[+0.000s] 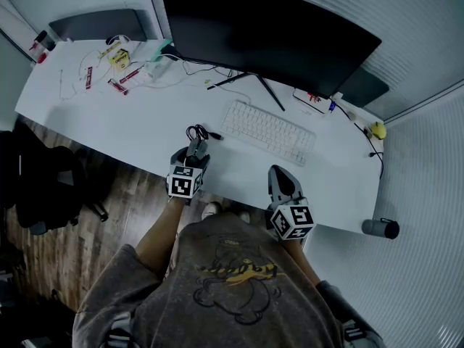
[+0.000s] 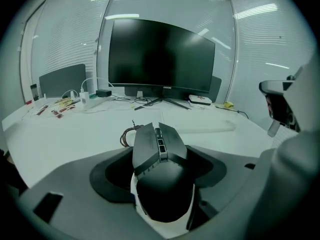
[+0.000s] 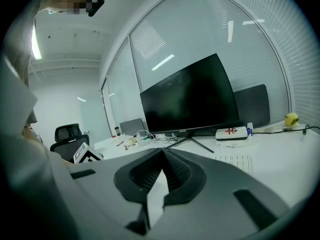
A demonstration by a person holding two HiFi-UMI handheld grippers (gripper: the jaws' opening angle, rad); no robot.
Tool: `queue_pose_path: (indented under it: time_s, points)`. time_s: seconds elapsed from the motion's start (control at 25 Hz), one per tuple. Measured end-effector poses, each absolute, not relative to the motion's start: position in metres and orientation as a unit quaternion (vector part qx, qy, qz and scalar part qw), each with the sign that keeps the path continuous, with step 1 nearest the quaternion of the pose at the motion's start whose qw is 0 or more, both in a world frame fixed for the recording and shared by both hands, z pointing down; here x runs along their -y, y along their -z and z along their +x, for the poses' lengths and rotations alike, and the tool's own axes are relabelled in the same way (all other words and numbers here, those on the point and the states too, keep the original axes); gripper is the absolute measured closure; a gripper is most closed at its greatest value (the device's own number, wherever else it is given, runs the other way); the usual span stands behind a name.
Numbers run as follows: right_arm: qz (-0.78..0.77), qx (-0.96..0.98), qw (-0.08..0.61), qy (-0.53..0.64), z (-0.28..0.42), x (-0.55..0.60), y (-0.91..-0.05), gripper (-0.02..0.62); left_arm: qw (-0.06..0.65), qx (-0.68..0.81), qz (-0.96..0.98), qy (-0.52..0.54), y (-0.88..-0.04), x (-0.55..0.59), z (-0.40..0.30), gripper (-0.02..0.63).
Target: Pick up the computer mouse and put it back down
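Computer mouse [image 2: 160, 176] sits right between the fingers [image 2: 112, 176] of the left gripper [image 2: 161, 154]. The fingers stand wide, but that is the width of the mouse body. The dark pads lie against its two flanks, so I read it as gripped rather than merely straddled. It is off the left end of the keyboard [image 1: 268, 131], closer to the person than the keyboard is, above the near strip of the white worktop [image 1: 130, 122].

From where I stand I cannot tell whether its underside is touching the worktop or is a little clear of it. The gripper slopes downward toward the surface.

What the next move hangs on is how the mouse lies in that grip. Its long axis runs straight along the gripper's own line, with the buttons and wheel pointing away from the person toward the monitor [image 1: 268, 35]. The rounded back is tucked deep between the fingers. Its coiled cable [image 1: 196, 131] lies just beyond the nose, on the same side of the keyboard. To my eye the mouse has to meet the worktop flat on its belly, not nose first, before the fingers let go.

The right gripper [image 3: 161, 151] rests at the worktop's near edge, on the person's side of the keyboard's right end and well apart from the mouse. Its fingers are pressed together with nothing in them. The left is plainly the working hand here.
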State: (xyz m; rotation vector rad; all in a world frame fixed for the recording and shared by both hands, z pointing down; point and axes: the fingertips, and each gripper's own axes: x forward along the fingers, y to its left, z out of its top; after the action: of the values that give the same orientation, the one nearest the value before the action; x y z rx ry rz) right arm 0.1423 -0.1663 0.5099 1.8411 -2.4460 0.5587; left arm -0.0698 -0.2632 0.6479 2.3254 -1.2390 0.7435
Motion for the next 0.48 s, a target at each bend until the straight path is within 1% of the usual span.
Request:
queue_pose_path:
  time_s: [0.48]
  points:
    - [0.596,0.781,0.021,-0.185,0.145,0.167,-0.514,0.589,0.215,0.436,0.809,-0.331,-0.694,0.262,-0.076,0.288]
